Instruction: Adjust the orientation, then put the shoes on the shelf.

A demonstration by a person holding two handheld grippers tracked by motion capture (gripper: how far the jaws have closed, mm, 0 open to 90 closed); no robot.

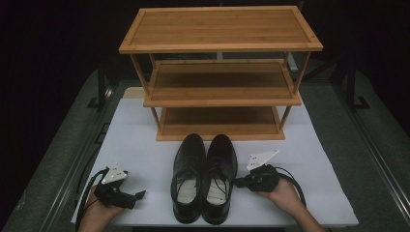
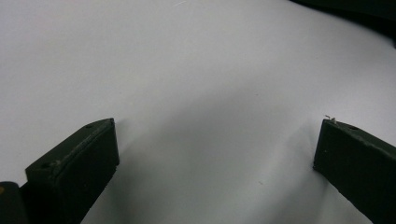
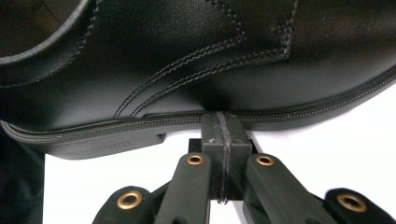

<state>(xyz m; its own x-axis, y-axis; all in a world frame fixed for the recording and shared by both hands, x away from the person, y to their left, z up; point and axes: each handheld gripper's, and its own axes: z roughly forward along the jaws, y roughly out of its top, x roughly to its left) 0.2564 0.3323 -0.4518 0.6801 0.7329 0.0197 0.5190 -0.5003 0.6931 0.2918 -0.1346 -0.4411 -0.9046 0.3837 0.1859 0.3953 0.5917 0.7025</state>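
We are holding the right gripper (image 1: 238, 182), its jaws pressed together on nothing, with the tips touching or nearly touching the sole edge of the right shoe (image 1: 218, 178) straight ahead of them. That shoe's long axis is running across the gripper's line of reach, toe toward the rack (image 1: 220, 72). Our left gripper (image 1: 140, 194) is resting spread wide over the white mat (image 2: 196, 70), with the left shoe (image 1: 188, 176) well off beyond its tips, so the right hand is nearer.
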